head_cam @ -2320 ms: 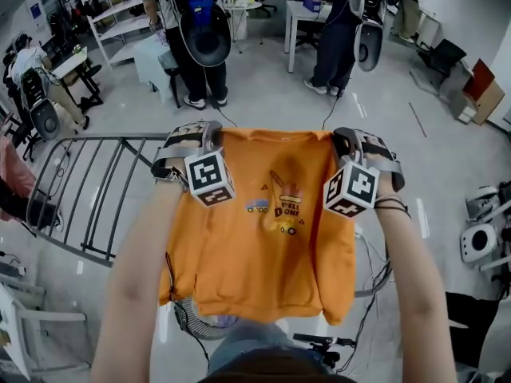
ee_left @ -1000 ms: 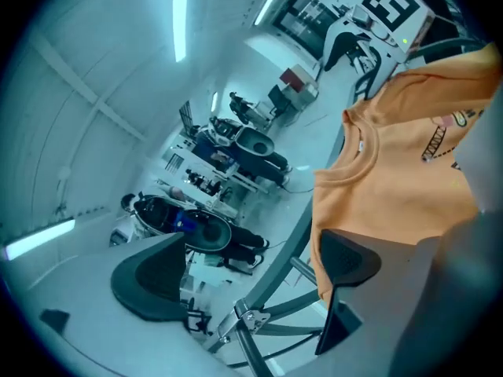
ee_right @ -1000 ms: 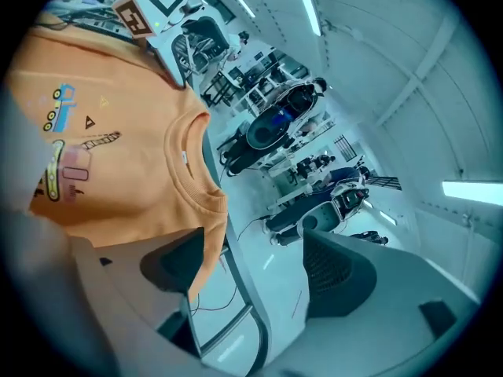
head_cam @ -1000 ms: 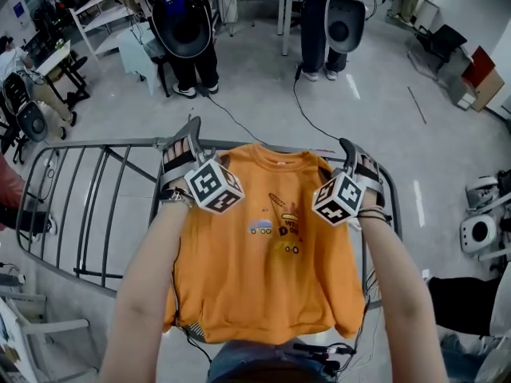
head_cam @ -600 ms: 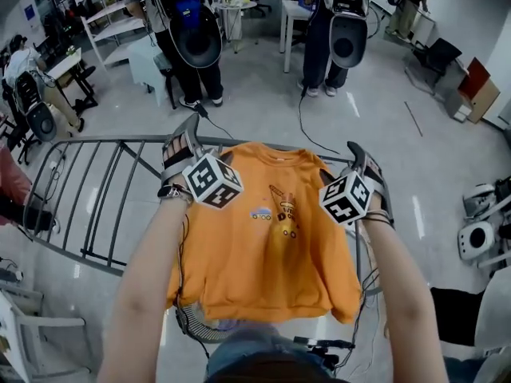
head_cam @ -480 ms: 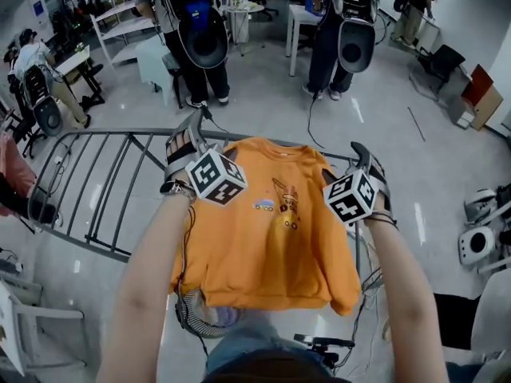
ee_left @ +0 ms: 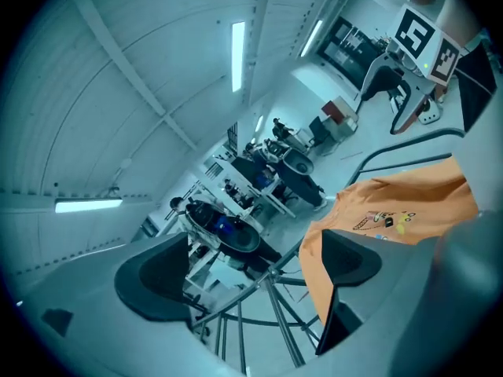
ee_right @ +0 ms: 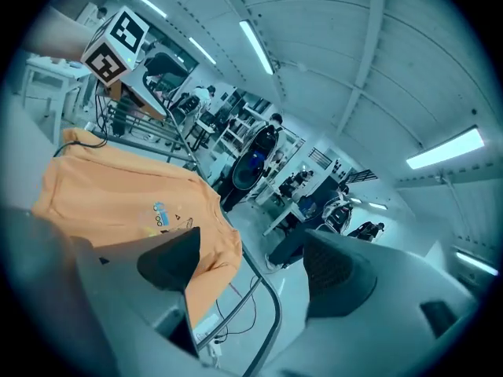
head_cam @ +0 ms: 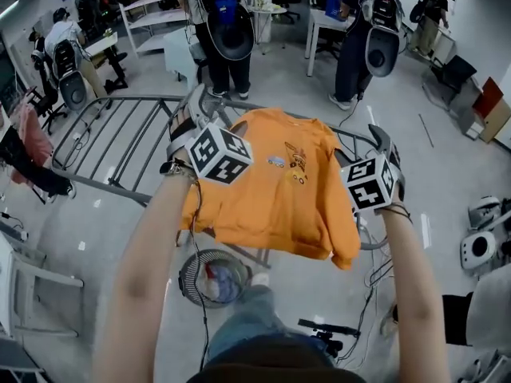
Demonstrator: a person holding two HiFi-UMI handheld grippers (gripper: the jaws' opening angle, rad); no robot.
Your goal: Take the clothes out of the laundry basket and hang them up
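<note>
The sweatshirt (head_cam: 271,190) is plain orange (a small blue, yellow and dark print sits on its chest). Both marker cubes (head_cam: 219,152) carry black-and-white square patterns. The drying rack (head_cam: 104,185) is grey metal, the floor (head_cam: 447,174) pale grey.

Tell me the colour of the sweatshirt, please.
The sweatshirt is orange; the head view shows it best.

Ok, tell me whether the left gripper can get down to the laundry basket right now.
Probably not yet. The left gripper, jaws apart, carries the orange sweatshirt draped over one jaw. The laundry basket sits on the floor well below, uncovered, so only that load hinders it.
</note>
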